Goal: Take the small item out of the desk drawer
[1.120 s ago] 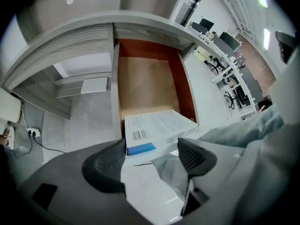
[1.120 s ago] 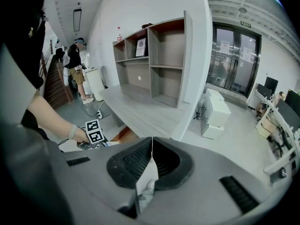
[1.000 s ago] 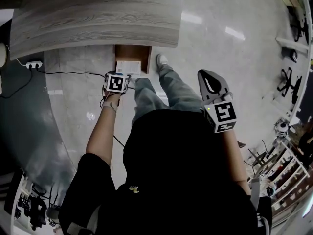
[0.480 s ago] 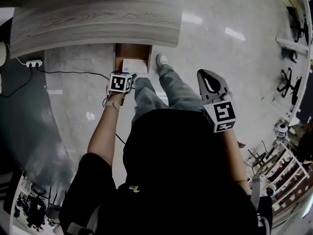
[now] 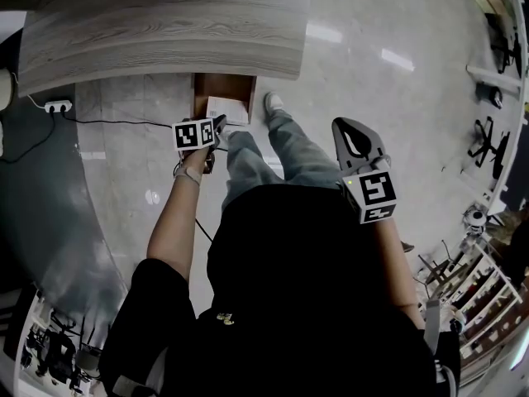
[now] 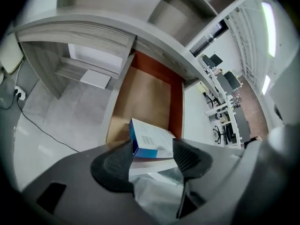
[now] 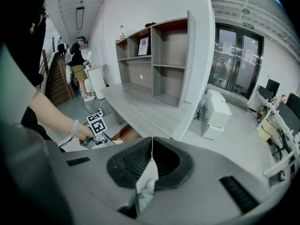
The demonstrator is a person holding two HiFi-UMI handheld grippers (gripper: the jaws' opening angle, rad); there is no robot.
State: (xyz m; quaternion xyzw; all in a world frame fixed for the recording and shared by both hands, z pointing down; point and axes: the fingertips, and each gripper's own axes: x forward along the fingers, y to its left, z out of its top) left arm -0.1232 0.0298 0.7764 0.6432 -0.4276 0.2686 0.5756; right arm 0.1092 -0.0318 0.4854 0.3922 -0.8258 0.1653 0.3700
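While the left gripper is reaching down into the open drawer, its jaws are closing with the small blue-and-white box between the pads. I can't yet call it a firm grip: the pads flank the box's near end, the left pad hiding part of its blue side. The box lies tilted in the drawer's front part, its far end up off the brown bottom. To do this well I'd keep the closing slow and square across the narrow sides and go a little deeper so the pads take more than the near edge. I'd lift straight up first, clear of the drawer front, then pull back, since a light carton can pivot out of a shallow pinch. The right gripper is pressed together on nothing, held up at my right side, well apart from the drawer. The drawer sticks out from under the grey wood desk, with the person's leg just beside it.
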